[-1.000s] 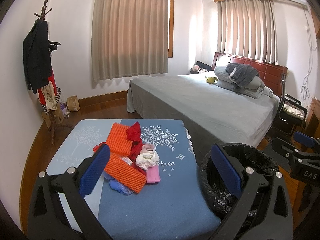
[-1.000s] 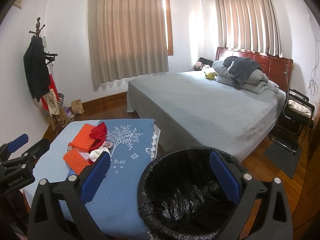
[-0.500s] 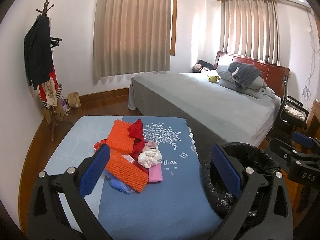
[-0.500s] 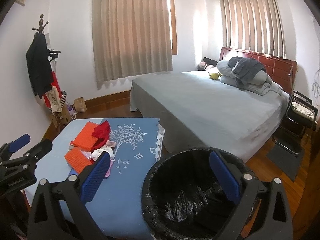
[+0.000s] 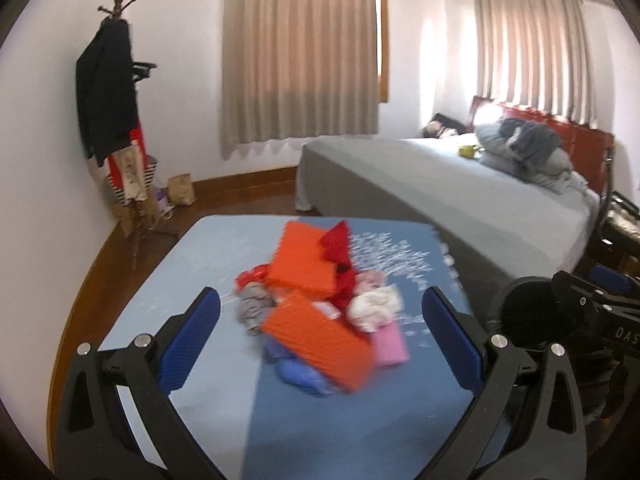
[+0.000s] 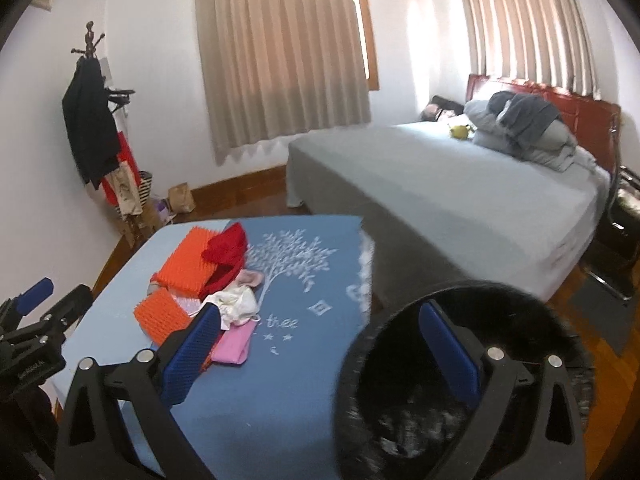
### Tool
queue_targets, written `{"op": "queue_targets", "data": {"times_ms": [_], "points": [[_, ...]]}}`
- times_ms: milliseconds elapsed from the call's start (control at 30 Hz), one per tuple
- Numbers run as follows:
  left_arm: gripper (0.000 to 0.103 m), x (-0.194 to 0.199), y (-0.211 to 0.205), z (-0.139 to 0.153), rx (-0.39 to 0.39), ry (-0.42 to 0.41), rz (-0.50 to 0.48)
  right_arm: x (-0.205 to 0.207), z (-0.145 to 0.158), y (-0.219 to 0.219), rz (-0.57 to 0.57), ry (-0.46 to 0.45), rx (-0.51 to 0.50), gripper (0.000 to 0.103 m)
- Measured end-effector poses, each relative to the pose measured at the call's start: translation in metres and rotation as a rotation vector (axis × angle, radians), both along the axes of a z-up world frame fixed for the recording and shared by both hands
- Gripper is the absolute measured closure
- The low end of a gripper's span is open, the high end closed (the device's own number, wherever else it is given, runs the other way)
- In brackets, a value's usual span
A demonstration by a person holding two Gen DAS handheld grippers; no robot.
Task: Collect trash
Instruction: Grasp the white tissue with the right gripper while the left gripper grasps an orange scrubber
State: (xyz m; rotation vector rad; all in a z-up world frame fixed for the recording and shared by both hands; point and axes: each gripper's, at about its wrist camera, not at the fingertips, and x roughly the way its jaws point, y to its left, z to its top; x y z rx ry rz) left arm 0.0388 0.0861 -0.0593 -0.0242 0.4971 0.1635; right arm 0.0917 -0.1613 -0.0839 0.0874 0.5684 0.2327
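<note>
Where "thee" marks the tablecloth (image 6: 304, 344), trash pile (image 5: 320, 312), both jaws spread

orange mats (image 6: 188, 266), red cloth (image 6: 224, 246), blue tree-printed tablecloth (image 6: 296, 360), black bin (image 6: 460, 392).

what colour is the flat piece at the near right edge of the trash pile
Pink; it shows sharpest in the right wrist view.

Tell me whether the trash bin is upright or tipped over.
Upright: the trash bin stands beside the table, its round mouth facing up, black liner inside.
</note>
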Motion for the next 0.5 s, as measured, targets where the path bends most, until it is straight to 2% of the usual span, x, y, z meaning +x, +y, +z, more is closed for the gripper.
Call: {"op": "queue_targets", "data": {"times_ms": [133,233,367,500], "points": [[0.005,0.011,0.024,-0.019,-0.001,0.018,0.038,0.025,-0.031,0.025,0.030,0.049,0.007,0.008],[0.005,0.021,0.037,-0.035,-0.001,0.038,0.056,0.042,-0.052,0.047,0.052,0.070,-0.021,0.015],[0.005,0.035,0.049,-0.054,-0.003,0.081,0.068,0.063,-0.073,0.069,0.082,0.102,-0.019,0.021],[0.009,0.046,0.056,-0.067,-0.006,0.100,0.067,0.084,-0.081,0.089,0.116,0.124,-0.007,0.022]]}}
